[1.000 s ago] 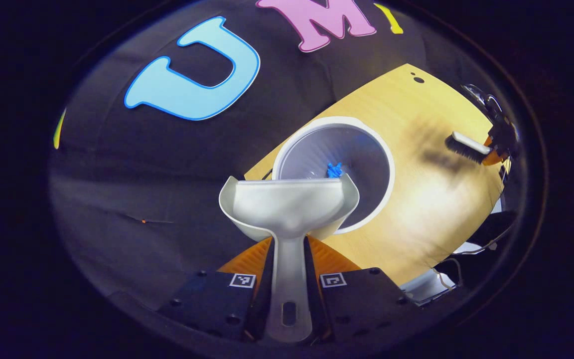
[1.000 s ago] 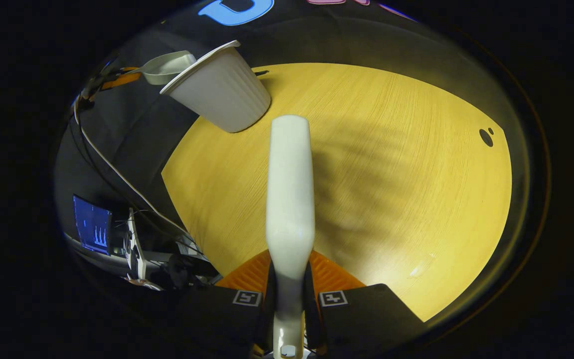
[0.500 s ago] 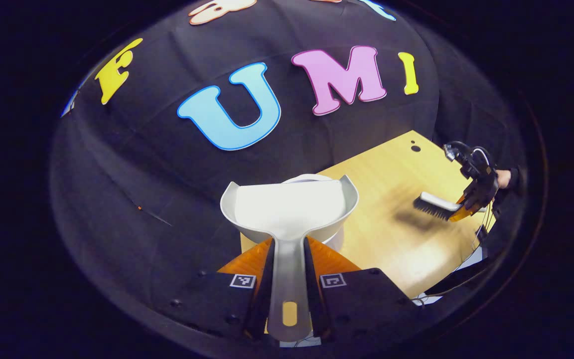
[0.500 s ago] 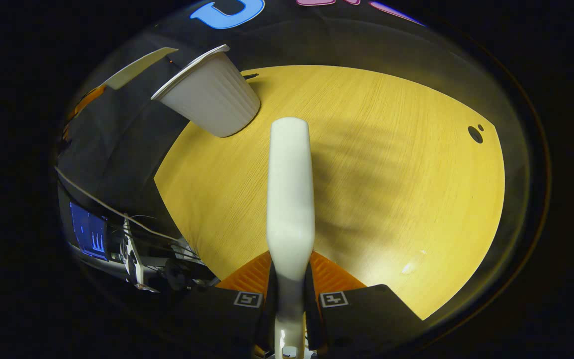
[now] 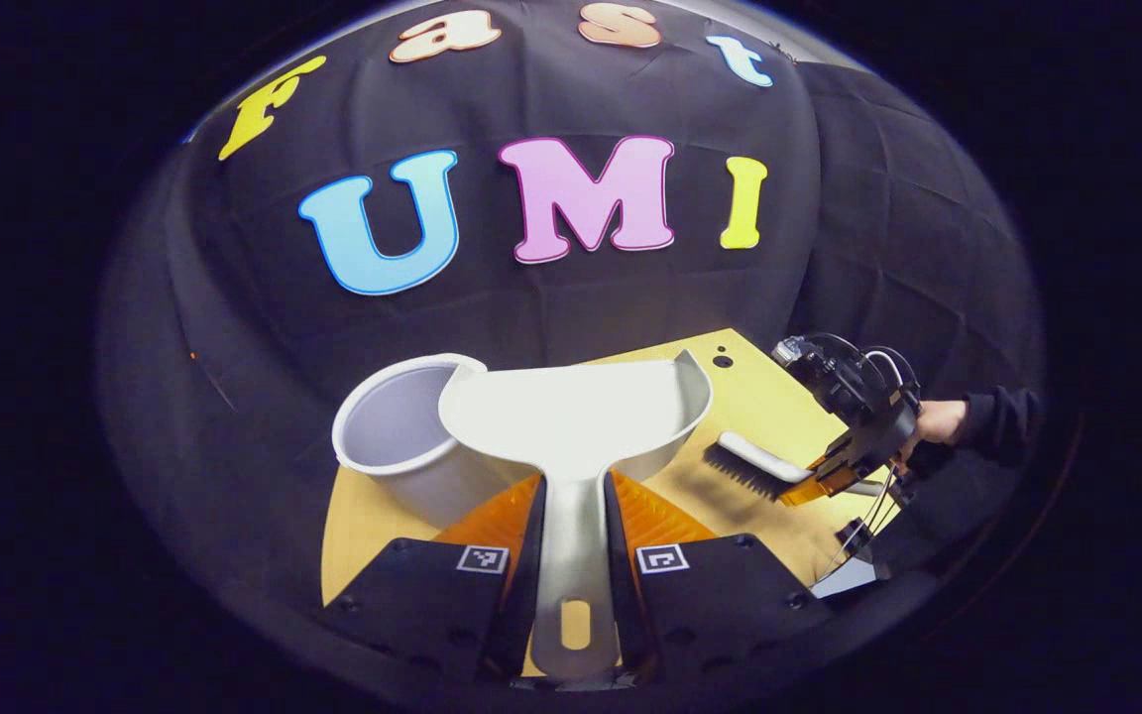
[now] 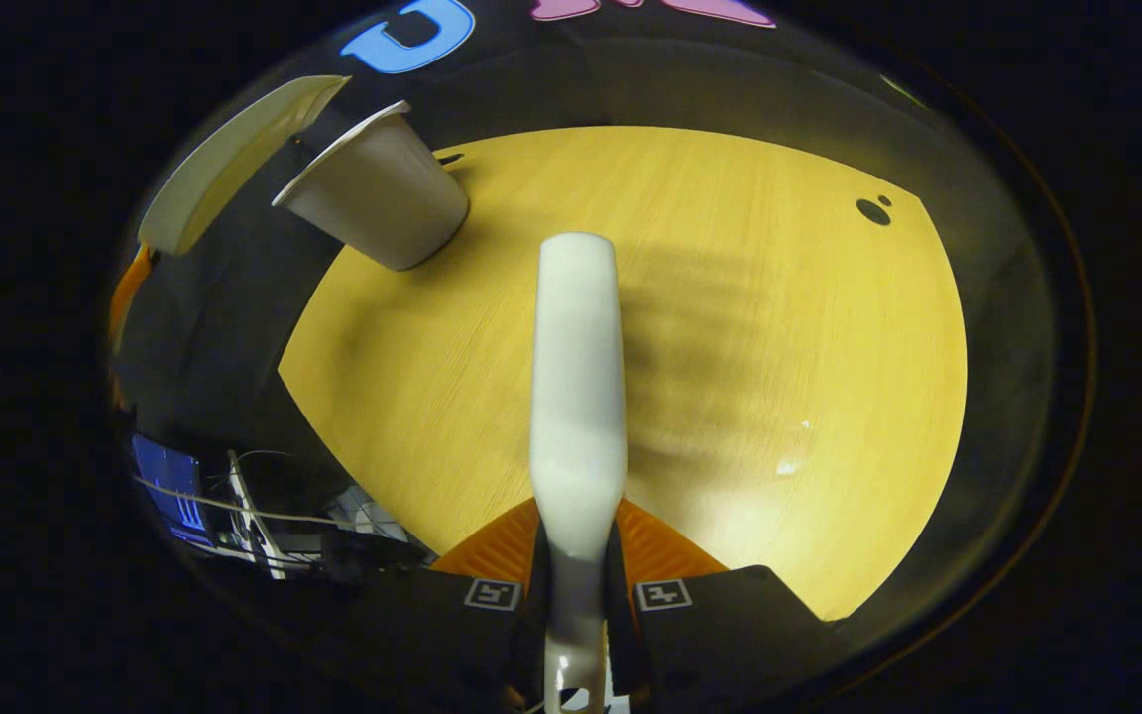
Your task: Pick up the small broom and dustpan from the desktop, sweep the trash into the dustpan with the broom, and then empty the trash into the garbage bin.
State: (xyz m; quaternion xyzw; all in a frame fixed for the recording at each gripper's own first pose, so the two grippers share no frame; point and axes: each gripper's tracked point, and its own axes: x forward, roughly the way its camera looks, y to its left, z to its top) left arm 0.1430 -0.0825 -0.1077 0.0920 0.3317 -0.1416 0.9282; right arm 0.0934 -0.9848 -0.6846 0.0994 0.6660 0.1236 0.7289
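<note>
The left gripper clamps the dustpan handle at frame centre, garbage bin left of it. Right gripper grips the broom over the desktop. No readable labels.

The dustpan has been tipped back level and drawn away from over the garbage bin, while the broom is seen lower, nearer the desktop.
</note>
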